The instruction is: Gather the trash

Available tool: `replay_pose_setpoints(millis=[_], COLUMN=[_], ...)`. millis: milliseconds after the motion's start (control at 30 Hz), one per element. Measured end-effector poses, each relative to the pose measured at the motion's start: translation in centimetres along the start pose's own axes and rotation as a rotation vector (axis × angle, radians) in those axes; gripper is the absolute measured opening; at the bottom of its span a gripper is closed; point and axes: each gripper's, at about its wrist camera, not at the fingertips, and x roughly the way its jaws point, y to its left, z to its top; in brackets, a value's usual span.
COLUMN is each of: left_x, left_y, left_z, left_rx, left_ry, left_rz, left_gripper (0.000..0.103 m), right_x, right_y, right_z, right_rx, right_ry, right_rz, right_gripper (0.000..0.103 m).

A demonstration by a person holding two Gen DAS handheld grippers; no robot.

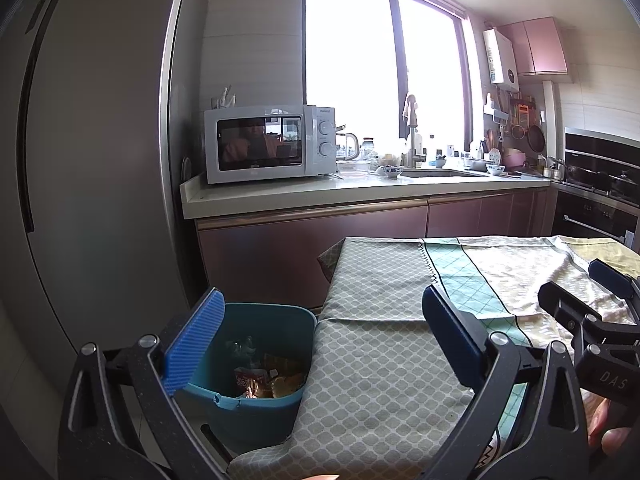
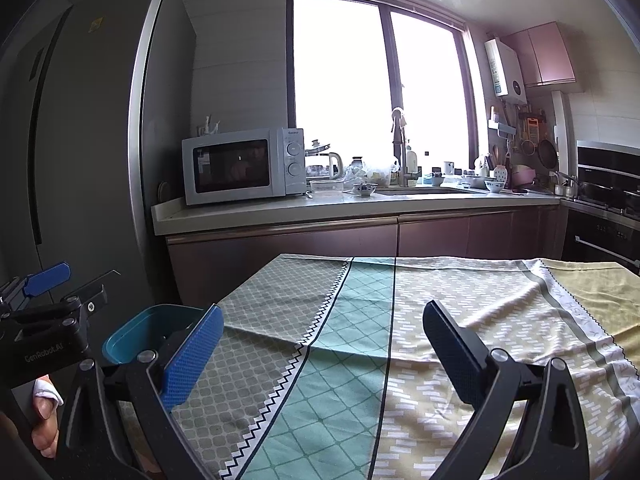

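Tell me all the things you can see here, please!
Bin: one, teal, on the floor at the table's left edge.
Wrappers: several, orange and red, inside the bin.
Tablecloth: one, grey, teal and yellow patterned panels, covering the table.
Microwave: one, white, left end of the counter.
Fridge: one, grey, far left.
Kettle: one, glass, beside the microwave.
Bowls: two, blue and white, on the counter by the sink.
Faucet: one, metal, under the window.
Water heater: one, white, on the wall.
Oven: one, black, far right.
Left gripper: open, above the bin and table edge.
Right gripper: open, above the tablecloth.
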Motion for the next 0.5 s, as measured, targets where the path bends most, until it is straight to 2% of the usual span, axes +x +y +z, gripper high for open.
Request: replay_pose_setpoints(millis=[500], left_x=[0.0], left_y=[-0.05], left_z=[-0.15], left_rx=[0.0], left_ry=[0.002], left_rz=[0.003], left_gripper=[0.098], right_x=[0.12], right_y=[-0.27], right_z=[-0.09], right_rx=[-0.004], right_ry=[0.008], right_rz=[-0.002], right_gripper=[0.097])
